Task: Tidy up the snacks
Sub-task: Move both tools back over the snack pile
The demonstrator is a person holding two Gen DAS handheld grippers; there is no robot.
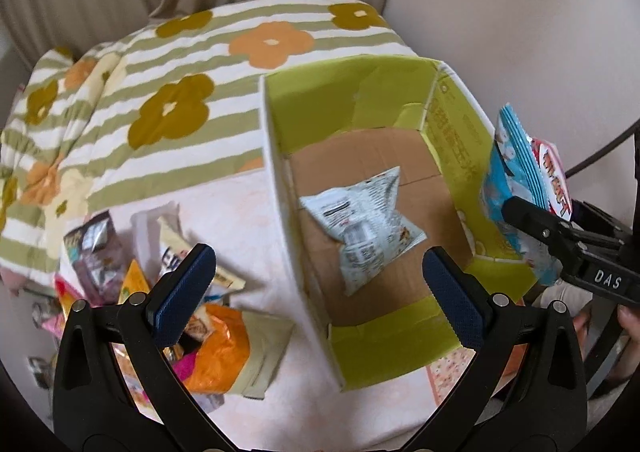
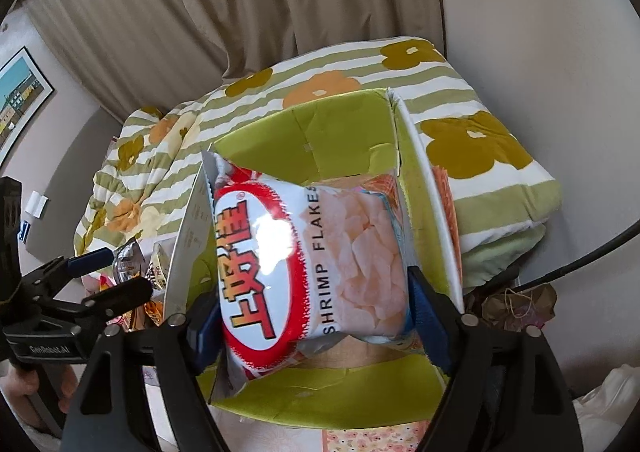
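one crinkly foil packet (image 1: 362, 220) lies in the cardboard box (image 1: 276, 156).

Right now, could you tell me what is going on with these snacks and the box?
A person with a gripper in each hand is sorting snacks into a green-lined cardboard box. The left gripper is open and empty above a pale packet lying on the box floor. The right gripper has a shrimp flakes bag between its fingers over the box. More snacks lie piled beside it.
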